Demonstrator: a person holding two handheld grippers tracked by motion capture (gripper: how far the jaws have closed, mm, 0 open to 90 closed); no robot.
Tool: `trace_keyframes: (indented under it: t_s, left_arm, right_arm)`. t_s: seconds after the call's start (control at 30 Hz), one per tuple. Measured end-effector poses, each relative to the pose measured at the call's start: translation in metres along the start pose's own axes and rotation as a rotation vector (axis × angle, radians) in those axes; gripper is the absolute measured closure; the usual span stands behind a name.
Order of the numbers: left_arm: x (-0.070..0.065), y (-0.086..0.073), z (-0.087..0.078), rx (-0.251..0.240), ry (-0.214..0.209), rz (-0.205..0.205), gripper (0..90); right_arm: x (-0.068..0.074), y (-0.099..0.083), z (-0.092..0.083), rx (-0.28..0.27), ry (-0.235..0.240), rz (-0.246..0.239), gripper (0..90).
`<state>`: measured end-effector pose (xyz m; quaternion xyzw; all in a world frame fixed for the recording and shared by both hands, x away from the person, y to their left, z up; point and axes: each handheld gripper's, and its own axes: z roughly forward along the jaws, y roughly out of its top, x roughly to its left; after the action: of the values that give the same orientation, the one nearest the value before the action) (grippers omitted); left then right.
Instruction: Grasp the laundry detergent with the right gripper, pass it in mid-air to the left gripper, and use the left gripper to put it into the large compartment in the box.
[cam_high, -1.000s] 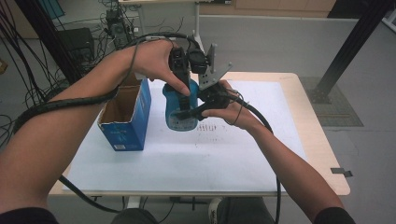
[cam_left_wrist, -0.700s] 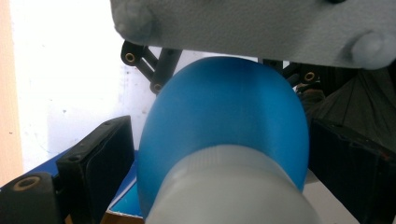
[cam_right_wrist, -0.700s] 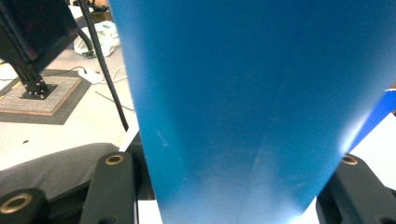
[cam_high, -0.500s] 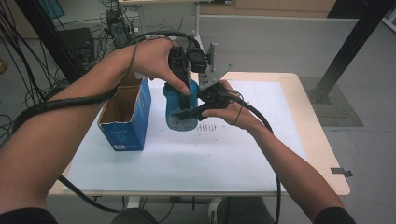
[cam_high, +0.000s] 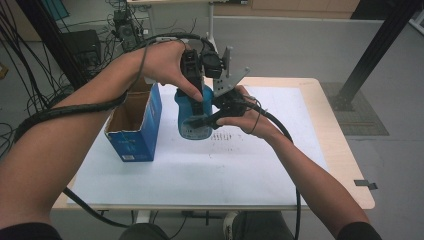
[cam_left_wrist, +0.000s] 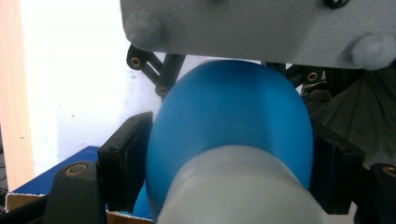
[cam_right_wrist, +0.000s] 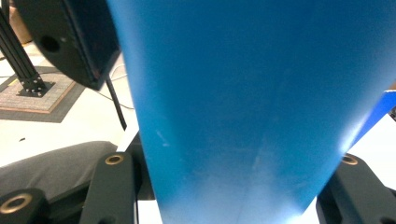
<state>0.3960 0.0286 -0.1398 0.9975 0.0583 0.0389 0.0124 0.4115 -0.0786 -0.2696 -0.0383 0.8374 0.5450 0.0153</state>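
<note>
Blue bottle (cam_high: 192, 117) near the table's (cam_high: 310, 165) far edge: R gripper (cam_high: 210, 119) clamps its body, L gripper (cam_high: 196, 95) jaws just closing on the top. I should squeeze slowly, w/o twisting yet.

bottle (cam_left_wrist: 229, 121): we see smooth blue plastic, satin sheen | cap (cam_left_wrist: 238, 186): matt grey plastic | box (cam_high: 131, 131): blue cardboard, raw brown inside | table (cam_high: 340, 145): pale wood, white paper sheet (cam_high: 200, 175)
</note>
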Motion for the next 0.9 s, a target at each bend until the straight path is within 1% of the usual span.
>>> trace_keyframes:
  t_s: [0.03,0.07,0.1,0.17,0.2,0.27,0.7,0.77,0.9]
  left_arm:
    - [-0.0001,-0.0001,0.0,0.001,0.0,0.001,28.1]
    - [-0.0001,-0.0002,0.0001,0.002,-0.001,0.001,29.7]
    - [-0.0004,-0.0004,0.0004,0.006,-0.002,0.002,29.7]
    - [-0.0004,-0.0005,0.0008,0.006,0.0,0.002,33.4]
    - [-0.0001,-0.0007,0.0009,0.005,0.0,0.003,33.4]
    - [0.0002,-0.0009,0.0007,0.009,0.0,0.001,36.3]
    - [-0.0009,-0.0015,0.0019,0.016,0.01,0.01,37.0]
    - [-0.0008,-0.0015,0.0024,0.017,0.01,0.01,37.0]
    - [-0.0009,-0.001,0.0024,0.02,0.011,0.012,37.0]
  right_arm:
    - [0.0012,0.0004,0.0,-0.006,0.01,0.013,44.1]
    - [0.0015,0.0006,-0.0002,-0.007,0.013,0.015,44.1]
    - [0.0015,0.0006,-0.0002,-0.007,0.013,0.015,44.1]
    - [0.0015,0.0005,-0.0001,-0.007,0.014,0.014,44.0]
    - [0.0015,0.0005,-0.0001,-0.007,0.014,0.014,44.0]
    - [0.0018,0.0005,0.0002,-0.005,0.014,0.013,44.0]
    - [0.0019,0.0,0.0019,-0.006,0.015,0.011,43.9]
    - [0.0013,-0.0003,0.0024,-0.008,0.012,0.005,43.9]
    - [0.0017,-0.0008,0.0022,-0.006,0.013,0.011,43.9]
